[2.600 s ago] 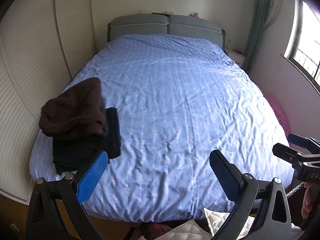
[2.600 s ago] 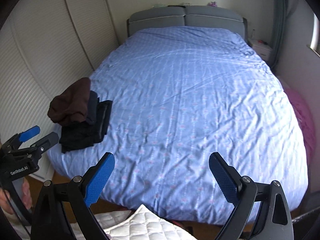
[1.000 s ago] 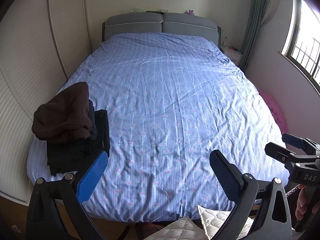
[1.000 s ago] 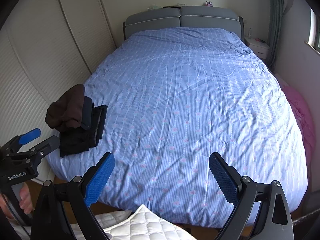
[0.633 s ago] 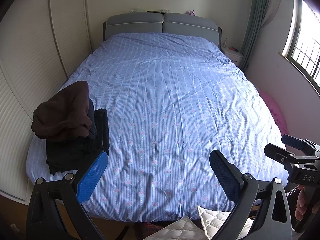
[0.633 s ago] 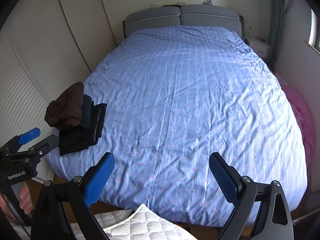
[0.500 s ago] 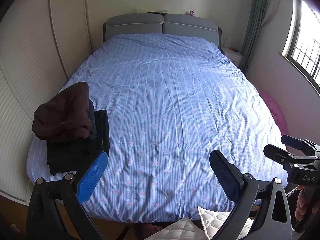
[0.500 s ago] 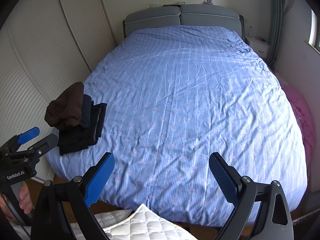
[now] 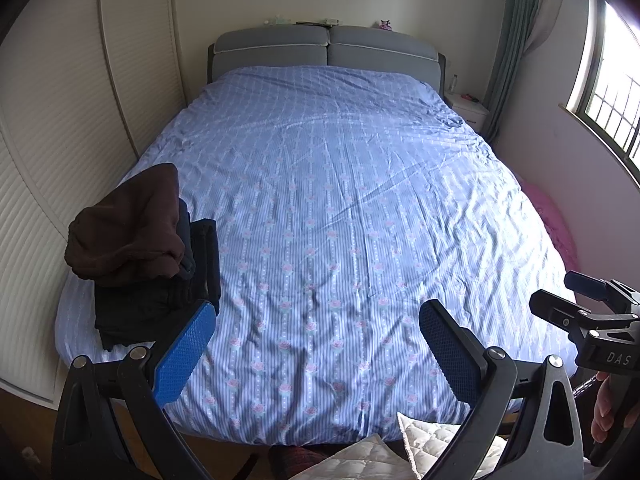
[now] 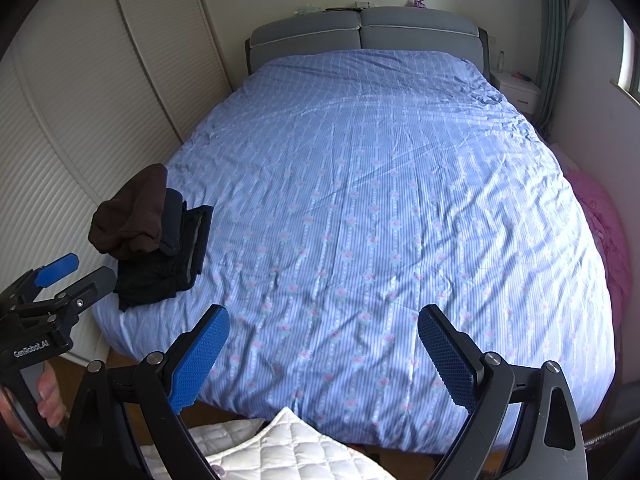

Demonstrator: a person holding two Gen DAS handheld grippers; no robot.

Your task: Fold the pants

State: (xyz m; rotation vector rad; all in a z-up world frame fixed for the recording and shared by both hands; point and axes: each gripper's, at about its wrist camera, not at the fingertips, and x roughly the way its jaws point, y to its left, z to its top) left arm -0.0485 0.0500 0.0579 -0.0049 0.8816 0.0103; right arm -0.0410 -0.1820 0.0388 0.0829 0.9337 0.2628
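- the white letters "das" stand on the black plastic body of the right gripper (image 9: 592, 308), seen at the right edge of the left wrist view; the word runs off behind the frame's edge, so only these three letters can be read.
- the white lettering "genrobot.ai" stands on the black plastic body of the left gripper (image 10: 76, 276), seen at the left edge of the right wrist view, printed along the flat face below its blue-tipped finger.
- the blue striped bed cover (image 9: 328, 220) with its small pink flower pattern carries no readable text.
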